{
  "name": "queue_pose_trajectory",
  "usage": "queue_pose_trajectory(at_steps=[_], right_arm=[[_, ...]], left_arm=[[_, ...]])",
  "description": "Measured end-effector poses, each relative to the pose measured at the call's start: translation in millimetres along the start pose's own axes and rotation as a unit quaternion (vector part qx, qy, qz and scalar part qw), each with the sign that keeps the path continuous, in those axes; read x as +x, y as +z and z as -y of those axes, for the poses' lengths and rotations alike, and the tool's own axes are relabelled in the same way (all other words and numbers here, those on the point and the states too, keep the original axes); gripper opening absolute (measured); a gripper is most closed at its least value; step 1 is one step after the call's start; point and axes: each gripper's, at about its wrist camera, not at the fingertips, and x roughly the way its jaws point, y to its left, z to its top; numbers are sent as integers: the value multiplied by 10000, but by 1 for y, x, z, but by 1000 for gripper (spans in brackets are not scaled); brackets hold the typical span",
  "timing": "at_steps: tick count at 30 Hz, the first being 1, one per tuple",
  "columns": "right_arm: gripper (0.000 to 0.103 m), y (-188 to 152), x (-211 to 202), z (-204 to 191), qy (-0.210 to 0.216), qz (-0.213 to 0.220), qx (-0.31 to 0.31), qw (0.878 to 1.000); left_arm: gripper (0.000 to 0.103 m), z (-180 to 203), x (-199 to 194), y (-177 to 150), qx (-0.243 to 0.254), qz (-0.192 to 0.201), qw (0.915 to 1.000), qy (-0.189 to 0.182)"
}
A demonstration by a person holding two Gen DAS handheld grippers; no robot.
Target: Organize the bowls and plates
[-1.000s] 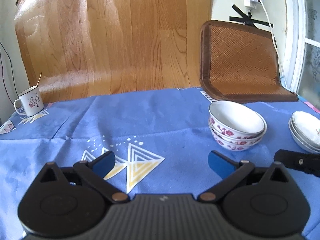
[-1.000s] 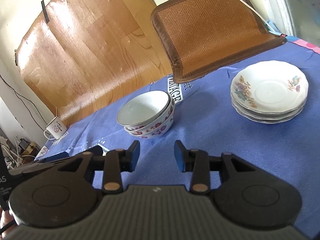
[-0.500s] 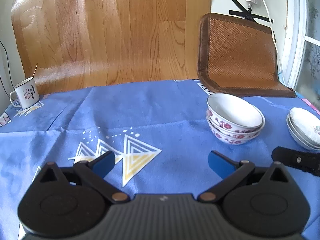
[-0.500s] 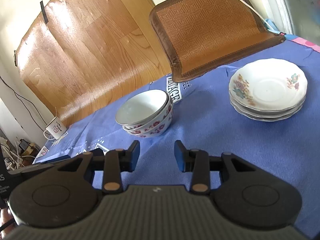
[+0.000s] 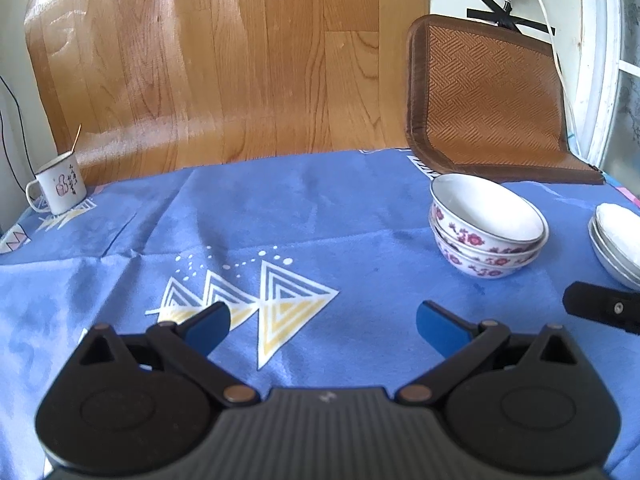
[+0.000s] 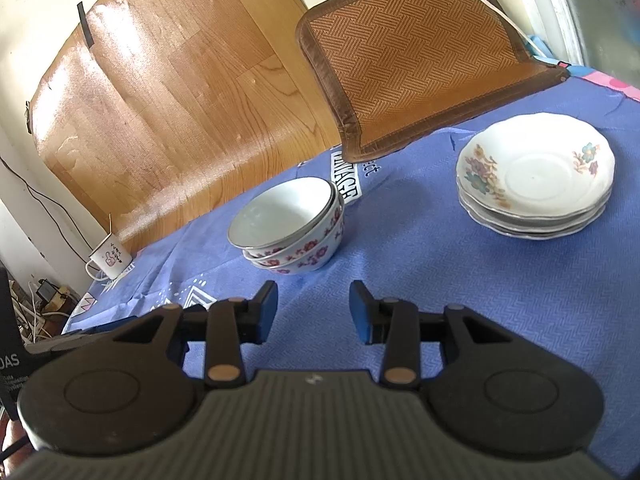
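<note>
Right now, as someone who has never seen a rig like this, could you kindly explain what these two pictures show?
A person holds a two-finger gripper in each hand, each with a camera looking along its fingers. One picture is from the left gripper, the other from the right gripper. Both are open and hold nothing. On the blue tablecloth stand nested flowered bowls, a stack of plates and, far off, a mug. A woven mat leans against the wall.
</note>
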Motion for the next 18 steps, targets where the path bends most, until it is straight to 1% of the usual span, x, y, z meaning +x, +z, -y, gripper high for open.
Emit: queue_pose_trajectory(at_steps=[3, 11, 18], right_arm=[[43, 0, 0, 0, 2, -3, 1, 10000], [43, 0, 0, 0, 3, -5, -1, 10000], [43, 0, 0, 1, -6, 4, 9, 10000]], left_arm=[[103, 2, 0, -1, 85, -9, 10000, 47], [103, 4, -1, 0, 160, -106, 9998, -2], [103, 1, 0, 1, 86, -197, 9996, -208]])
